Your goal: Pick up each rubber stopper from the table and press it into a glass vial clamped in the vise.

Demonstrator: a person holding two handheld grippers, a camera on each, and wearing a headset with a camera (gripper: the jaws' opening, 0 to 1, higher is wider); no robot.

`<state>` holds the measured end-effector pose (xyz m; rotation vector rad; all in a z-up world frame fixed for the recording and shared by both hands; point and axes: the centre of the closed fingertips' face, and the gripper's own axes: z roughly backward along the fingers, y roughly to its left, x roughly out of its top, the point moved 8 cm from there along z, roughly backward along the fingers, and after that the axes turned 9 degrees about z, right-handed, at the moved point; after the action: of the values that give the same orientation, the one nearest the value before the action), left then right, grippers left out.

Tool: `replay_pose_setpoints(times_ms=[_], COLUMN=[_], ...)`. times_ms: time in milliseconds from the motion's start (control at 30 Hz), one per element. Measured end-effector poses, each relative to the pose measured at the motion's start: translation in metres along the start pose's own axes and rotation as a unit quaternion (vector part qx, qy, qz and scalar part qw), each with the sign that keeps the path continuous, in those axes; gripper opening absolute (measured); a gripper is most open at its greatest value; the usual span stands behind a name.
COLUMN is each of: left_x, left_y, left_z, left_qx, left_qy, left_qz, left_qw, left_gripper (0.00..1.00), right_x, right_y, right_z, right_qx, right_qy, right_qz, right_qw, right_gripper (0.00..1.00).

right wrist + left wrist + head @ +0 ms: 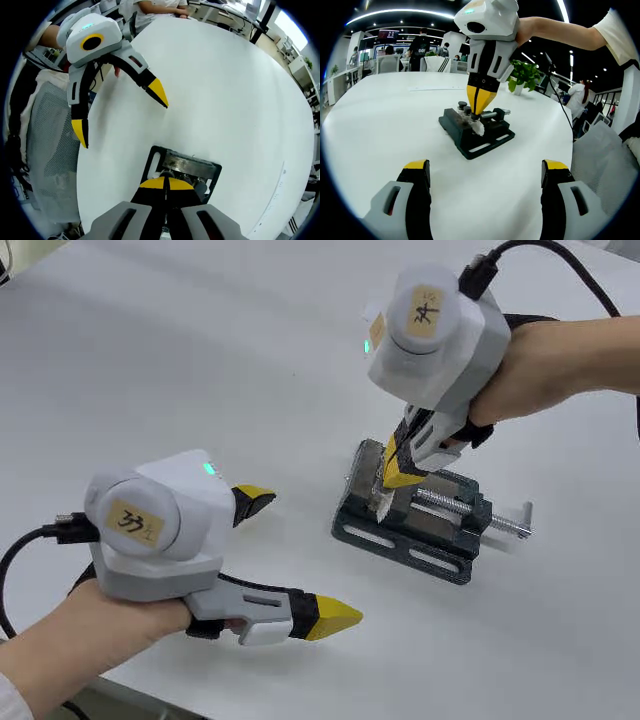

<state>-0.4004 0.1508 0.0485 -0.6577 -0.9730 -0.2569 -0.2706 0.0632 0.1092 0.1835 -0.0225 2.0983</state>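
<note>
A dark metal vise point(440, 535) sits on the white table, right of centre. Glass vials point(381, 504) stand clamped in it, and two of them carry dark stoppers point(464, 107). My right gripper point(400, 478) points straight down onto the vials with its yellow tips together. Whether a stopper is pinched between those tips is hidden. The right gripper view has the same shut tips point(165, 183) over the vise point(192, 162) and dark stopper tops point(199, 188). My left gripper point(300, 557) is at the near left, wide open with nothing in it, and faces the vise point(482, 137).
The white table point(200, 360) runs wide to the left and back. The vise screw handle point(505, 525) sticks out to the right. Chairs, a potted plant point(524, 75) and people stand beyond the table's far edge.
</note>
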Motion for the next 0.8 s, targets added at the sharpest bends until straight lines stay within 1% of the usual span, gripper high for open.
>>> replay_pose_setpoints(times_ms=[67,133,233,300,333,367,500,567,600,633,667,700,767,800], left_x=[0.0,0.001,0.002,0.003,0.004,0.005,0.006,0.007,0.008,0.008,0.009,0.011,0.013,0.014], left_y=[0.0,0.0,0.0,-0.001,-0.002,-0.003,-0.004,-0.007,-0.008,-0.008,-0.009,-0.012,-0.011,-0.01], left_z=[-0.001,-0.002,-0.002,-0.003,-0.003,-0.003,-0.003,-0.002,-0.002,-0.001,-0.001,0.0,0.0,0.001], left_qx=[-0.001,-0.001,-0.001,-0.001,-0.002,-0.003,-0.003,-0.003,-0.004,-0.002,-0.002,-0.001,0.0,0.002], left_qy=[0.003,0.001,-0.001,-0.001,-0.002,-0.001,0.0,0.0,0.001,0.002,0.002,0.003,0.003,0.003], left_qz=[0.0,-0.001,-0.001,-0.003,-0.003,-0.003,-0.007,-0.009,-0.009,-0.013,-0.014,-0.015,-0.018,-0.021], left_qw=[1.0,1.0,1.0,1.0,1.0,1.0,1.0,1.0,1.0,0.9999,0.9999,0.9999,0.9998,0.9998], left_gripper=[0.91,0.91,0.91,0.91,0.91,0.91,0.91,0.91,0.91,0.91,0.91,0.91,0.91,0.91], right_x=[0.001,0.002,0.001,-0.003,-0.004,-0.005,-0.004,-0.006,-0.007,-0.009,-0.01,-0.01,-0.011,-0.01], right_y=[-0.001,-0.001,-0.002,-0.002,-0.002,-0.001,0.0,0.002,0.003,0.003,0.003,0.004,0.005,0.007], right_z=[0.0,0.0,0.0,0.0,0.0,0.0,0.0,0.0,0.0,0.0,0.0,0.0,0.001,0.001], right_qx=[0.004,0.005,0.007,0.008,0.006,0.004,-0.003,-0.009,-0.011,-0.012,-0.014,-0.018,-0.02,-0.022], right_qy=[0.008,0.014,0.014,0.005,0.001,-0.003,-0.008,-0.011,-0.015,-0.021,-0.029,-0.035,-0.037,-0.036], right_qz=[0.005,-0.001,-0.003,-0.019,-0.016,-0.022,-0.028,-0.021,-0.03,-0.027,-0.043,-0.022,-0.035,-0.027], right_qw=[1.0,0.9999,0.9999,0.9998,0.9999,0.9997,0.9996,0.9997,0.9994,0.9993,0.9985,0.999,0.9985,0.9988], right_gripper=[0.0,0.0,0.0,0.0,0.0,0.0,0.0,0.0,0.0,0.0,0.0,0.0,0.0,0.0])
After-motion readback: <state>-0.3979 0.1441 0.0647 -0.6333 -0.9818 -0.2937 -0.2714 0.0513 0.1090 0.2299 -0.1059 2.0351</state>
